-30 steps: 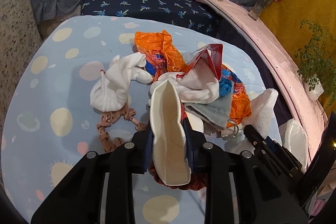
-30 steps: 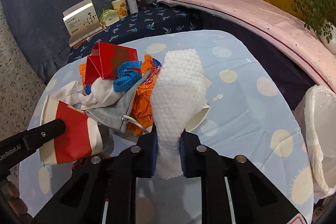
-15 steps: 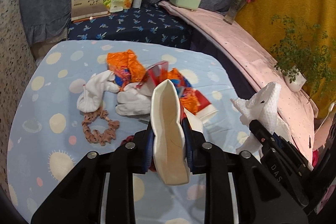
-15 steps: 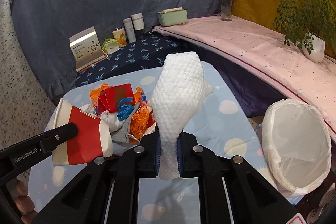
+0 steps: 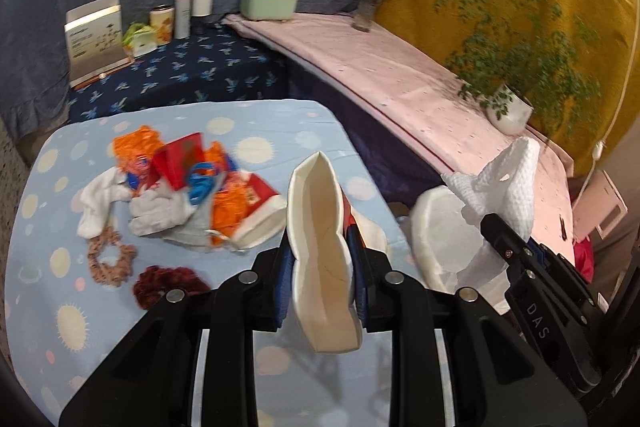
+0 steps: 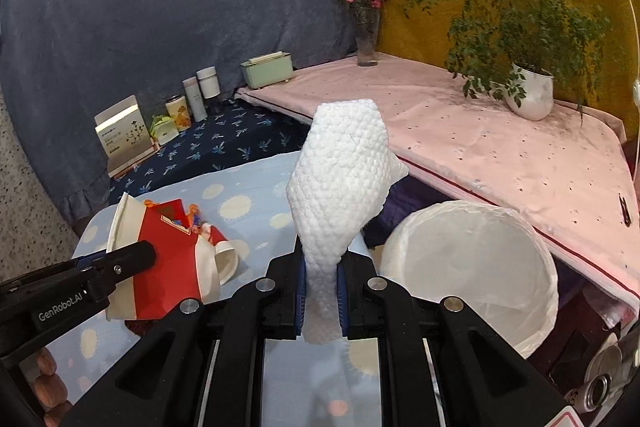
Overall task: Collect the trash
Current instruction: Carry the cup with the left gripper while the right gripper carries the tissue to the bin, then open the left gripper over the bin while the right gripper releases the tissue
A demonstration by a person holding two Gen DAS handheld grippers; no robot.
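The round table (image 5: 280,119) under its pale blue spotted cloth has dropped away beneath both cameras over the last second, and the white plastic-lined trash bin (image 6: 472,267), out of sight a second ago, now sits just off the table's right edge. That suggests both loads are being carried toward it, so the drop looks like the next step.

The heap of mixed litter and cloth (image 5: 192,195) (orange wrappers, a red carton, white gloves, a blue strap) lies on the table where it was, well apart from the bin, so by my reckoning much of the collecting is still to do.

The left hand-held gripper (image 5: 322,259) is clamped on a squashed red-and-white paper cup (image 5: 320,251), held in the air over the table's near right edge. The right hand-held gripper (image 6: 322,287) pinches a crumpled white paper towel (image 6: 340,179), raised beside the bin's rim rather than over its mouth, as far as I can judge.

Two fabric scrunchies (image 5: 110,259) lie untouched near the heap.
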